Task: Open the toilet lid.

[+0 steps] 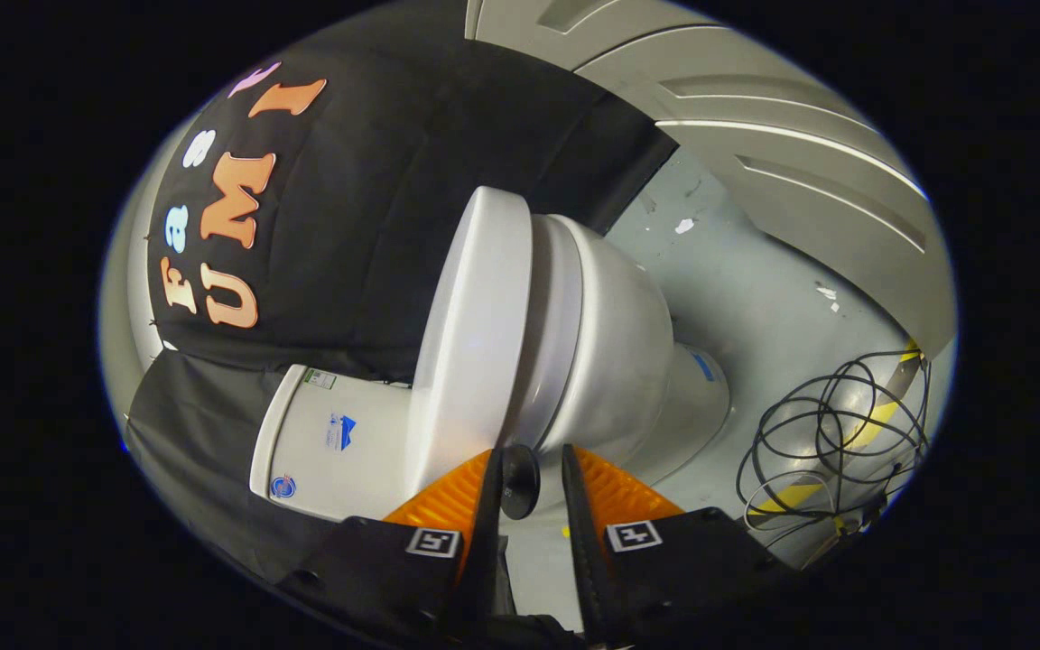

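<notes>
Lid lies closed on the seat of the toilet, just ahead of the tongs at 12 o'clock; tank at 10 o'clock, loose cable on the floor at 3 o'clock. Tongs stand slightly spread, pinching nothing, tips near the lid's front edge. Judged step: approach. Next move calls for catching the rim and swinging it toward the tank.
</notes>
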{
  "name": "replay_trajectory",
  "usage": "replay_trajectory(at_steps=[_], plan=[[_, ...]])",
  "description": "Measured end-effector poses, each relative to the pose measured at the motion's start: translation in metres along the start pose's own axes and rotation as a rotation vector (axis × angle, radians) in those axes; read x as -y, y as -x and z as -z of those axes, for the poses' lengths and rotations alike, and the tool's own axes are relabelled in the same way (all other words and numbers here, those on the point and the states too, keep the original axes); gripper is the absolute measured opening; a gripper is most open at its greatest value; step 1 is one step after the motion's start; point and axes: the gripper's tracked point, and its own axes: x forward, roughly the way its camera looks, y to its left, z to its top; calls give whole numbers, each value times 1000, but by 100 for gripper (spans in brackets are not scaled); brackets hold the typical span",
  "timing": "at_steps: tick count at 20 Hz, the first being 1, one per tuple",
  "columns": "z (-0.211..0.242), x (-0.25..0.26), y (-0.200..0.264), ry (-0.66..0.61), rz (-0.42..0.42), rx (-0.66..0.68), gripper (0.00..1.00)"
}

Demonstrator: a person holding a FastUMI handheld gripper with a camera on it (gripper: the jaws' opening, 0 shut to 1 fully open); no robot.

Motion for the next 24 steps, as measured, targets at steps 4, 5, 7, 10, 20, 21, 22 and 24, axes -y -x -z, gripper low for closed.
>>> replay_trajectory(at_steps=[4,5,7,10,20,21,22,24], plan=[[0,-3,-1,-13,-34,-6,25],[1,-5,-2,-16,-44,-12,25],[1,-3,-2,-34,-61,-9,25],[-2,-8,-3,-77,-99,-10,12],[-7,-17,5,119,62,82,8],[-7,-19,5,124,76,93,8],[-9,-21,5,144,96,107,8],[-10,-29,6,201,125,122,8]])
